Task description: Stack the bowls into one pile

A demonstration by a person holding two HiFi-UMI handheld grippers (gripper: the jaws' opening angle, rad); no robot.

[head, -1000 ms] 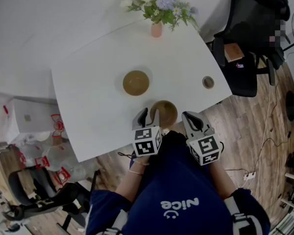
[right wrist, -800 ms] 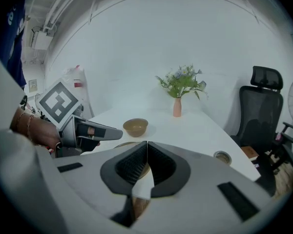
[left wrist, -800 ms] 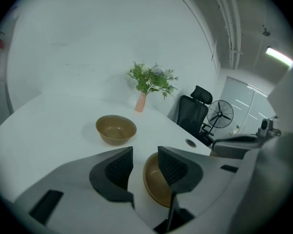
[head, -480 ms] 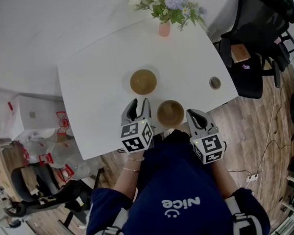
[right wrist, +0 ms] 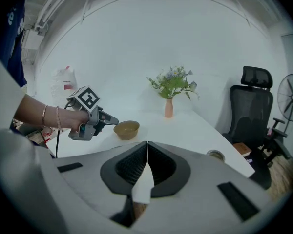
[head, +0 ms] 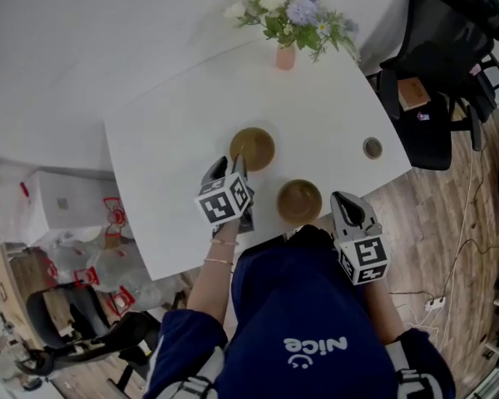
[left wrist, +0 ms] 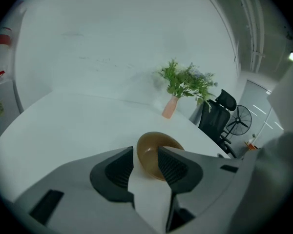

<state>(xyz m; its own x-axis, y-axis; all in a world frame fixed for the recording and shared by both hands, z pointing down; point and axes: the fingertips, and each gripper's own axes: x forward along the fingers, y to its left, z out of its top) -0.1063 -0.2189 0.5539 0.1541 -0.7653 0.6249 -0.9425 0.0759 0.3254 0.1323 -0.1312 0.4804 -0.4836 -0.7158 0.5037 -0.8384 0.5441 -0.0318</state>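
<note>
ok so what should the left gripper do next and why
Probably ease the left gripper forward a touch so its open jaws straddle the far bowl's near rim, then close. That bowl sits right at the jaw tips, not yet gripped, and the near bowl stands apart, ready to take it.

shirt (head: 312,339): white print reads "nice", upside down in the head view, with a small smile curve beside it | left gripper (head: 233,165): its cube carries black-and-white square code markers, no letters | right gripper (head: 346,199): same kind of marker on its cube | bags (head: 110,214) by the table: red print, too small to read
</note>
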